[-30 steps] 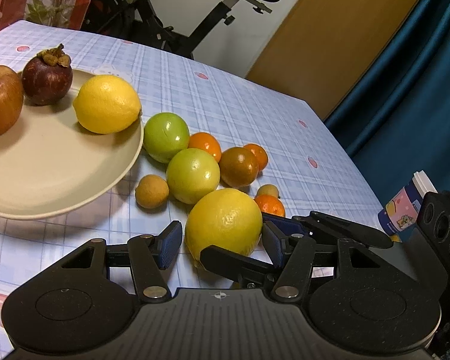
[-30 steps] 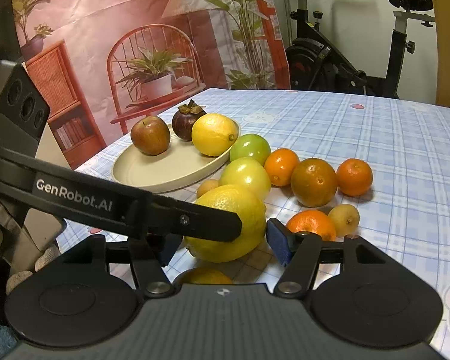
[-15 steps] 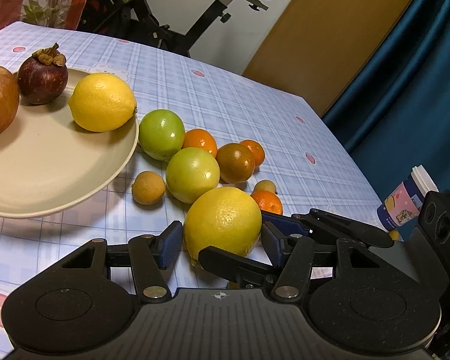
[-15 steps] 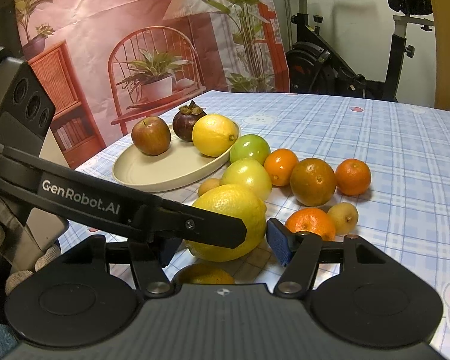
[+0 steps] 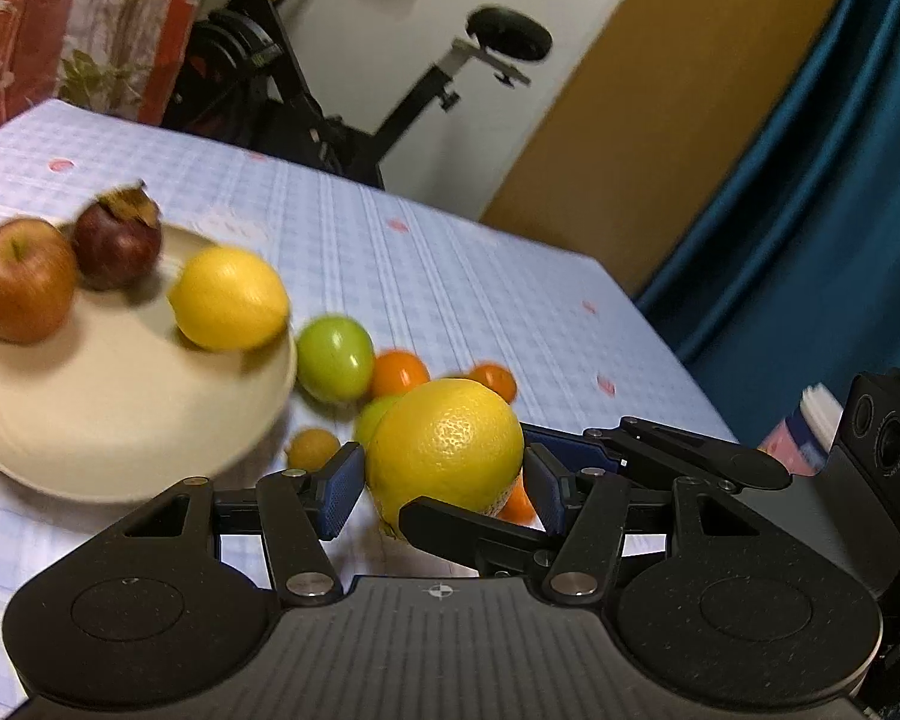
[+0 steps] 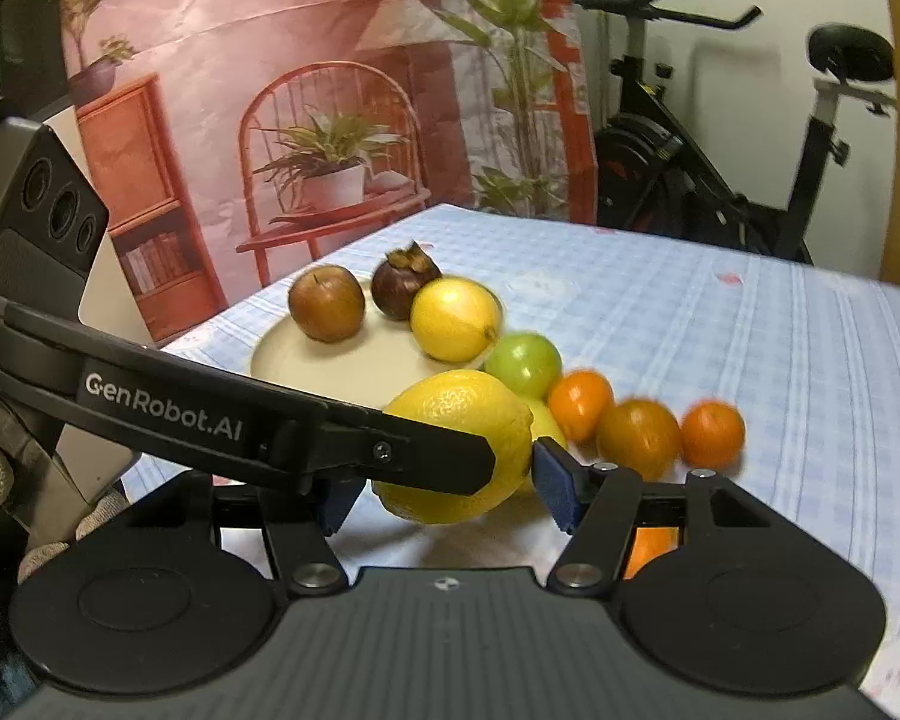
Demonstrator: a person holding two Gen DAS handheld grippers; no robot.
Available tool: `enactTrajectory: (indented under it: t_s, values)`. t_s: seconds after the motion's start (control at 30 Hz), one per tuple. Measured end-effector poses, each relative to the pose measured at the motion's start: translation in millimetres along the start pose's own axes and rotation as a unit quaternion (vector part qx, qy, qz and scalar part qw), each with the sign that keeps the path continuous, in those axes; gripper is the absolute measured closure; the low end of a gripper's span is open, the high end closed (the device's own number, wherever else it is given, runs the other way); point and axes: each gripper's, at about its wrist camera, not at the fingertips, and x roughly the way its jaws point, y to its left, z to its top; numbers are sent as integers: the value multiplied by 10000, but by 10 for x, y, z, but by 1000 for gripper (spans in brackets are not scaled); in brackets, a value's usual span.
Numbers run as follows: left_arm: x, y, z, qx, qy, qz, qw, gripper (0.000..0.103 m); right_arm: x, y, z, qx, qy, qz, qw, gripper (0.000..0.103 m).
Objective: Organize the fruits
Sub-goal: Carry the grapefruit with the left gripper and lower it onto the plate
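Transport of the large yellow citrus (image 5: 444, 450) toward the cream plate (image 5: 108, 420) is judged to be the step in hand. The fruit is seen raised above the checked tablecloth (image 5: 426, 276), with both grippers crossed around it. In the left wrist view it sits between the blue pads (image 5: 339, 489) of the left gripper (image 5: 444, 489), which look closed against its sides, while a black finger of the other tool crosses beneath it. In the right wrist view the right gripper (image 6: 444, 495) is set about the same fruit (image 6: 456, 444); its right pad appears to touch the rind, but its left pad is hidden behind the left tool's finger, so whether the right gripper is pinching cannot be told.

On the plate (image 6: 330, 369) a red apple (image 6: 326, 303), a mangosteen (image 6: 405, 288) and a lemon (image 6: 455, 318) are already laid along the far side, and the near part is left bare. Off the plate, a green fruit (image 6: 523, 363) lies just beside the rim, with several oranges (image 6: 639, 438) and a small tan fruit (image 5: 312, 449) near it. Much of the scene is smeared by motion blur.

For the next move, the citrus is to be carried over the near rim and lowered onto the bare area, kept apart from the lemon so that nothing is knocked. Care is called for because the rind is round and may roll once the pads are spread; a low, level release is advised.
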Motion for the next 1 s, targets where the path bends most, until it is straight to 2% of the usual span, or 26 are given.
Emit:
enactTrajectory:
  t_s: [0.3, 0.53, 0.7, 1.0]
  values:
    - [-248, 332, 226, -571, -415, 437, 9965, 42, 355, 212, 430, -458, 152, 422, 9979, 40]
    - [-352, 700, 244, -1122, -481, 1009, 9874, 42, 868, 434, 624, -726, 535, 914, 9917, 40]
    - [-408, 855, 259, -1292, -467, 1336, 9815, 41, 1208, 630, 673, -999, 858, 1108, 9851, 41]
    - [-483, 984, 270, -1410, -519, 1636, 9750, 40, 1526, 773, 672, -1102, 1071, 1262, 9800, 41]
